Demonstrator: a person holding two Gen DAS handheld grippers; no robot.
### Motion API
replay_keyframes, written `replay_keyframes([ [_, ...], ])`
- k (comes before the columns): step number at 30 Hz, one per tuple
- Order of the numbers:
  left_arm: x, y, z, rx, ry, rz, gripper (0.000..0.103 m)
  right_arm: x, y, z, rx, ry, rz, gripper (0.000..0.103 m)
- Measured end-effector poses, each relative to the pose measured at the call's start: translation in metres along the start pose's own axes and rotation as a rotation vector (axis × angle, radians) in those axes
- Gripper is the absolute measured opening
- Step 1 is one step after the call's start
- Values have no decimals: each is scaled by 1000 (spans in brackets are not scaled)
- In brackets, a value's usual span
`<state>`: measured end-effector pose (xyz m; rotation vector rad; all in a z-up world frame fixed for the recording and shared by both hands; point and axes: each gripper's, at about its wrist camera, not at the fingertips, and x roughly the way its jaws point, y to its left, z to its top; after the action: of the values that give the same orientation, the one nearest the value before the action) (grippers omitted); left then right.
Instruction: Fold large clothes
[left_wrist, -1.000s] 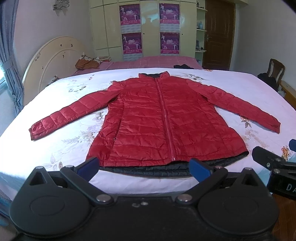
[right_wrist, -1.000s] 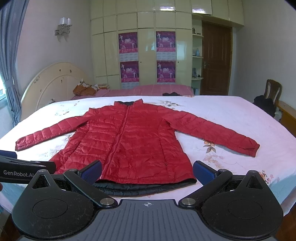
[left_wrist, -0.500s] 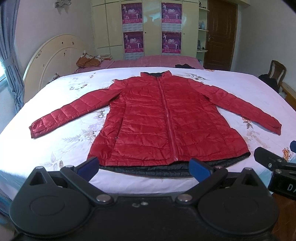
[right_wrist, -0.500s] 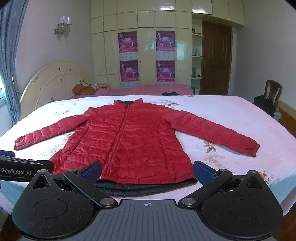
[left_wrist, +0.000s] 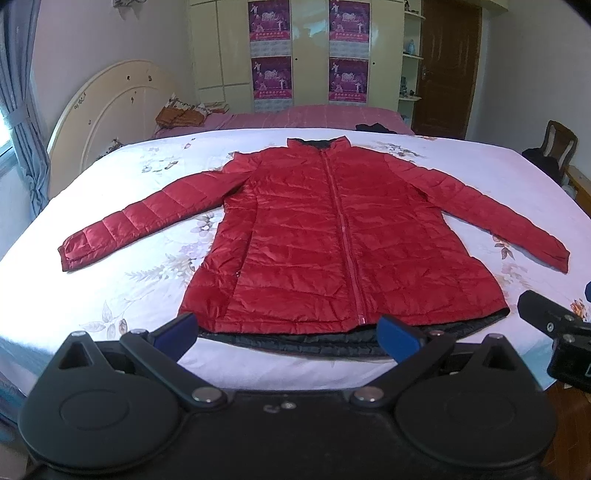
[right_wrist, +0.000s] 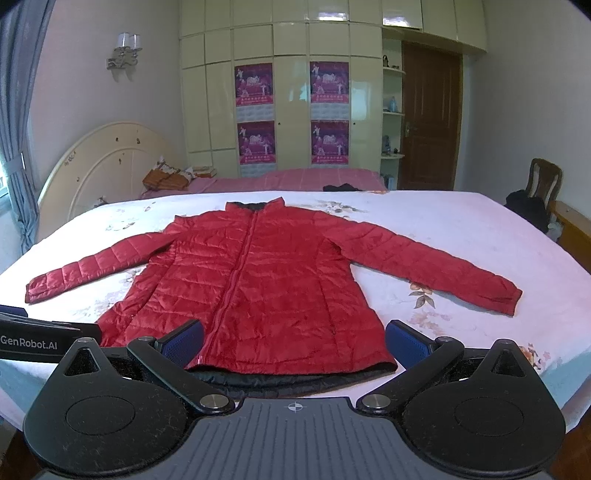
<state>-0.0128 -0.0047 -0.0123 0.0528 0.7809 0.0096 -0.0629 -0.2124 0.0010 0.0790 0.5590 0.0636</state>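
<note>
Glossy quilted red jacket (left_wrist: 325, 240), matt floral cloth bedsheet (left_wrist: 122, 280), dark wooden door (right_wrist: 430, 122) at one o'clock, glossy cream wardrobe (right_wrist: 291, 96)

Bare bedsheet (left_wrist: 129, 302) flanks jacket (left_wrist: 332, 240) sleeves.

The left gripper's (left_wrist: 287, 329) own black body is covering the near edge of the bed (left_wrist: 74, 295) and part of the red jacket's (left_wrist: 332, 240) dark hem. The right gripper (left_wrist: 554, 332) is running off the picture's right edge. The print on the purple posters (right_wrist: 255, 85) is staying too small to read.
</note>
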Motion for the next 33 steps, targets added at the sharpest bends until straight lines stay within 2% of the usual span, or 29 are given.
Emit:
replay_keyframes([
  [15,44,12,27,2,25,16,103,44,-10,12,-4,9,-54,103],
  [24,99,28,60,5,43,18,103,97,-27,31,41,21,-131,103],
  [33,172,44,102,31,53,19,103,164,-39,55,100,40,-191,103],
])
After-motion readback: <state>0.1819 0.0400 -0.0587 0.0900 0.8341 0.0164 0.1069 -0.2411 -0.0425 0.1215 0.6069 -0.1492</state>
